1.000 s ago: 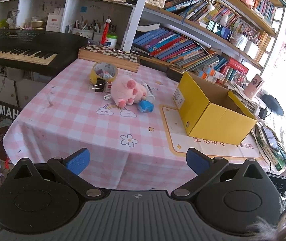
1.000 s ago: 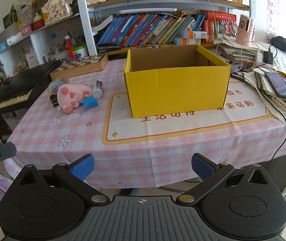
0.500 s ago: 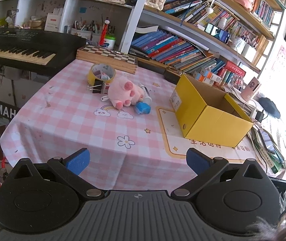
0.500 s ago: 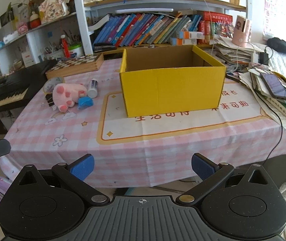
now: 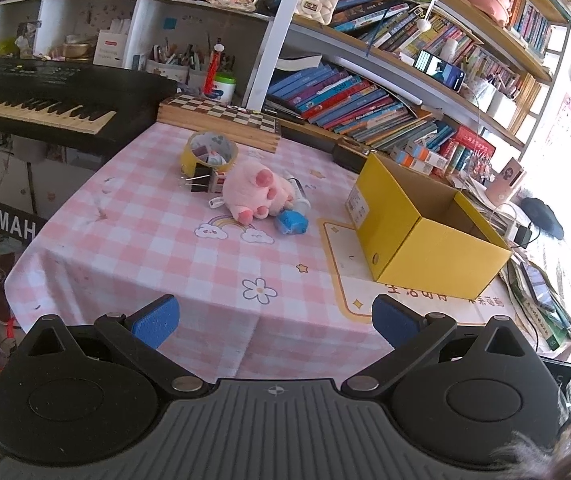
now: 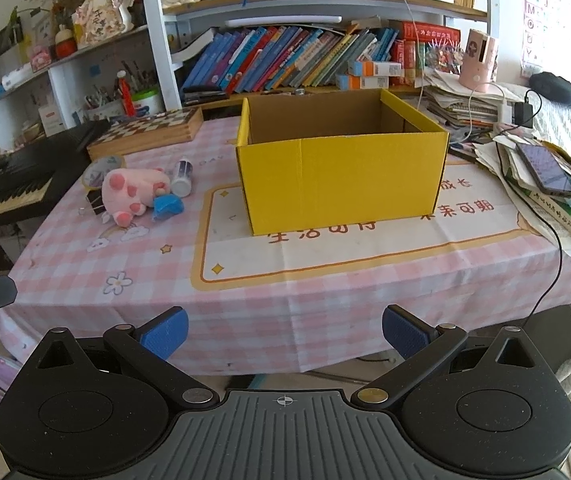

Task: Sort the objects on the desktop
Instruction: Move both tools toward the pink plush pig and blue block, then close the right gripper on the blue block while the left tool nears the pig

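An open yellow cardboard box stands on the pink checked tablecloth. Left of it lies a cluster: a pink plush toy, a blue object, a white tube, a black binder clip and a yellow tape roll. My left gripper is open and empty, off the table's front edge. My right gripper is open and empty, before the front edge facing the box.
A wooden chessboard box lies at the back. A black keyboard stands left of the table. Bookshelves run behind. Stacked papers, a phone and a cable crowd the right edge.
Both grippers have drawn slightly back from the table, so the objects look a little smaller and the box shifts left in the right view. Jaws stay open.
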A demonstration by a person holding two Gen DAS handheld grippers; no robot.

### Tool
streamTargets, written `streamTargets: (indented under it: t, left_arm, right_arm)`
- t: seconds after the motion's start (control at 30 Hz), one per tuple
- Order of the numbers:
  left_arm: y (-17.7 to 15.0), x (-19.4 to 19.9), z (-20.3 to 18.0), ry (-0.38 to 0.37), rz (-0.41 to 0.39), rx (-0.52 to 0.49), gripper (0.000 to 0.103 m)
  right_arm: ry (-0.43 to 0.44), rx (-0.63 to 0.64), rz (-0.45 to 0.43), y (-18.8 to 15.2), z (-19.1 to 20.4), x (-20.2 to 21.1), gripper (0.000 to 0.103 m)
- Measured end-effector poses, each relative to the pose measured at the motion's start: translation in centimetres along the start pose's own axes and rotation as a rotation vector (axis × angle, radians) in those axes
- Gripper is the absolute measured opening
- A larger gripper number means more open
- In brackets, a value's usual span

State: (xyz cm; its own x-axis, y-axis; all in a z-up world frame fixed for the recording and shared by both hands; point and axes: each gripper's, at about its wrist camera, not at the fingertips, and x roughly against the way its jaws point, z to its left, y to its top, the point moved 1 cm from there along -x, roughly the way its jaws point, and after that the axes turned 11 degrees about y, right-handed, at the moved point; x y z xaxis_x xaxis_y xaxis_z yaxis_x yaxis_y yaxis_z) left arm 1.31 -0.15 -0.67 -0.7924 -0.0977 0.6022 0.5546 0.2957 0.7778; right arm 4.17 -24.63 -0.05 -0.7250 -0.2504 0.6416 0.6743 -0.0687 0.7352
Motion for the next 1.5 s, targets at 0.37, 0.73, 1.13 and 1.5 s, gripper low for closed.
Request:
streamTargets:
  t: [0.37,0.73,1.13,1.5]
  left_arm:
    - [0.2,-0.4,0.3,-0.003,0.002,-0.008,0.103]
    - [0.7,-1.3,1.6,0.049,0.020,-0.048,0.103]
    - [1.1,-1.8,3.1,0.085,0.022,-0.048,0.103]
    - [1.9,-3.2,4.5,0.103,0.031,-0.014,0.103]
  right_arm:
    - [0.001,0.019,0.007,0.2,1.0,-0.7,0.103]
    - [0.031,0.075,0.015,0.4,3.3,-1.5,0.103]
    - [0.087,0.164,0.043,1.2,6.0,-3.4,0.103]
    - [0.232,0.263,0.057,2.5,8.7,-5.6,0.103]
